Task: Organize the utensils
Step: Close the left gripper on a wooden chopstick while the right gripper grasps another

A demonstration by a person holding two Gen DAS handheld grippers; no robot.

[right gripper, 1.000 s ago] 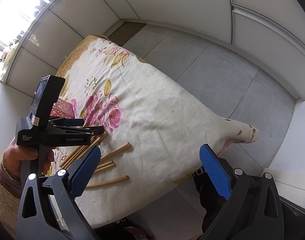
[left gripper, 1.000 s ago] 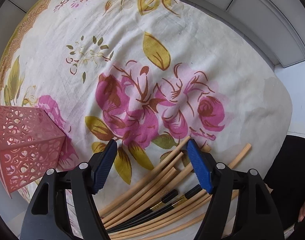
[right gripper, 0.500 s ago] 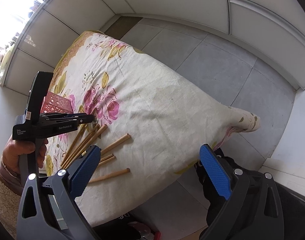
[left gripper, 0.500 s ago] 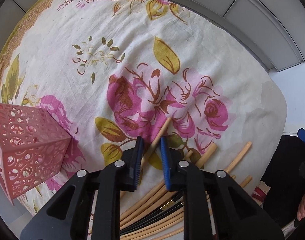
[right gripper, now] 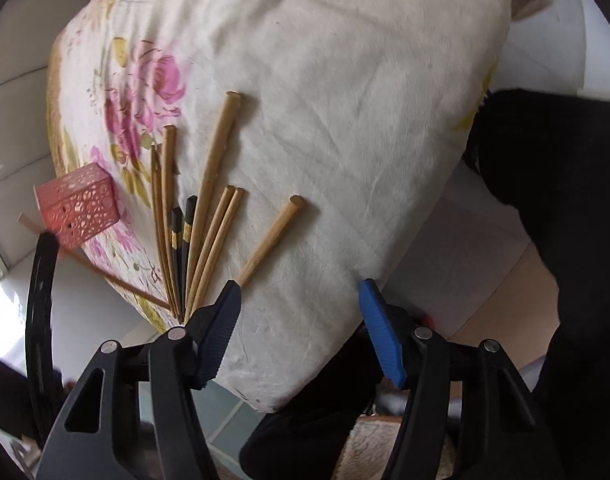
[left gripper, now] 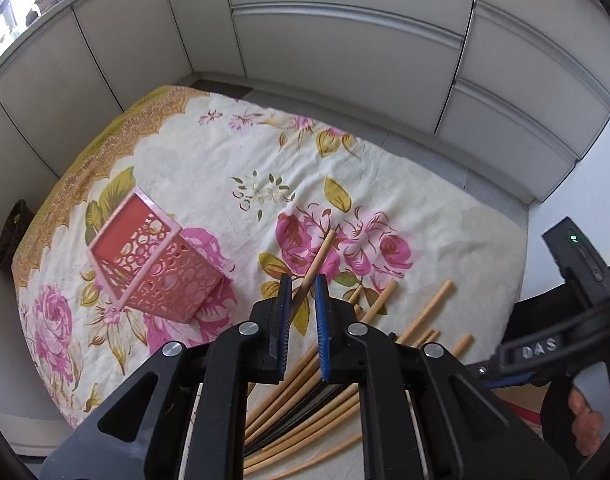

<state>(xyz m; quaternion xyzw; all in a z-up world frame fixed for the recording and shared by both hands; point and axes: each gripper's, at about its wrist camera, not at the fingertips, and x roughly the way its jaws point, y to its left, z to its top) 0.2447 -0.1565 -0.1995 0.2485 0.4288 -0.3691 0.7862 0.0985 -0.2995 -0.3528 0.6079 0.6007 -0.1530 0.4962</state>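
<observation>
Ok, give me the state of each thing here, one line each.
Left gripper: shut on one wooden chopstick, lifted.
Right gripper: open, empty.
Pink holder: tipped over on the cloth, empty.
Loose chopsticks: lying on the cloth.

The left gripper [left gripper: 303, 286] pinches one wooden chopstick [left gripper: 320, 254] above the floral cloth [left gripper: 445, 216]; the pink holder [left gripper: 153, 264] lies tipped nearby, other chopsticks [left gripper: 305, 412] below.

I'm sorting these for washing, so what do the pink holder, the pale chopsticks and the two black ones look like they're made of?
Pink holder: likely molded plastic, matte, with cut-out lattice walls. Pale chopsticks: probably bamboo or wood, tan and unvarnished-looking; left gripper holds one. Black chopsticks: dark glossy finish with gold bands, maybe lacquer or plastic.
</observation>
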